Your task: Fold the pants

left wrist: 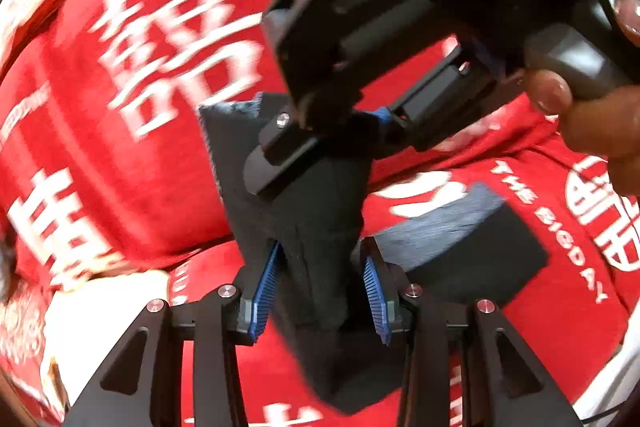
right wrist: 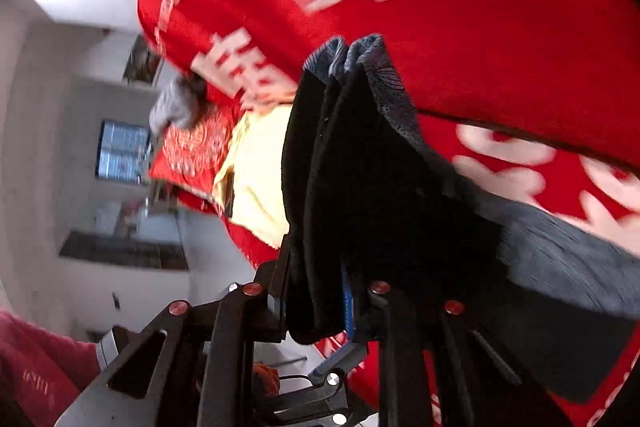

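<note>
Black pants [left wrist: 320,227] hang between my left gripper [left wrist: 320,287] fingers, which stand apart around the fabric. My right gripper [right wrist: 320,307] is clamped on their bunched folds above the red cloth [right wrist: 480,47].

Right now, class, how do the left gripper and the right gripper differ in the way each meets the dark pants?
The left gripper has its blue pads apart, with the dark pants standing loosely between them. The right gripper is pinched shut on a bunched fold of the pants. In the left wrist view, the right gripper grips higher on the fabric. Both work over the red printed cloth.
</note>
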`<state>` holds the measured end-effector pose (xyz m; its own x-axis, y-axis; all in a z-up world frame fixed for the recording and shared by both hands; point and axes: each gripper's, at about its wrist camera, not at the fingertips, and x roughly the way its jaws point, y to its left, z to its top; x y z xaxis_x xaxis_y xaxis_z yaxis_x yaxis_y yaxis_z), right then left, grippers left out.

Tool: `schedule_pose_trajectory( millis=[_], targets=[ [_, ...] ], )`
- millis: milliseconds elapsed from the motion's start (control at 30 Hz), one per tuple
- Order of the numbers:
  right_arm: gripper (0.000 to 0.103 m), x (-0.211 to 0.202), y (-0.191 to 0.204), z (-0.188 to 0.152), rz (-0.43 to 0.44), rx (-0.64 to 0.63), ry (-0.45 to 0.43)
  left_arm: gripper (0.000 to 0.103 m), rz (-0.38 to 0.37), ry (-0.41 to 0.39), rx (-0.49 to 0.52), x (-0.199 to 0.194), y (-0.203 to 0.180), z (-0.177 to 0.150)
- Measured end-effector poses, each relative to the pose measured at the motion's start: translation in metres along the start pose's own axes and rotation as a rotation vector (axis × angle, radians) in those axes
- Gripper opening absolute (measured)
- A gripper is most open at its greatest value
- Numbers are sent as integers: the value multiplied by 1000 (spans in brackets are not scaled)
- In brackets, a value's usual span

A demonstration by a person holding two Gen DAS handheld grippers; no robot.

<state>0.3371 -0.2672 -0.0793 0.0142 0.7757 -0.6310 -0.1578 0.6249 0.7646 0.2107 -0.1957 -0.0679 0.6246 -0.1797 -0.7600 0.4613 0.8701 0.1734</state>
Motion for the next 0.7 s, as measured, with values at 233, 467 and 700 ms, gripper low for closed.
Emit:
schedule_pose_trajectory(
  millis=[233, 467, 700],
  targets=[
    [21, -93, -108, -64, 6, 180, -101, 41, -98, 37, 145, 24, -120, 17],
    [21, -98, -206, -112, -6, 331, -124, 41, -133, 168, 240, 78, -188, -7],
    [25, -76, -245, -137, -14, 415, -154, 61, -165, 241, 268, 84, -196, -25]
  ],
)
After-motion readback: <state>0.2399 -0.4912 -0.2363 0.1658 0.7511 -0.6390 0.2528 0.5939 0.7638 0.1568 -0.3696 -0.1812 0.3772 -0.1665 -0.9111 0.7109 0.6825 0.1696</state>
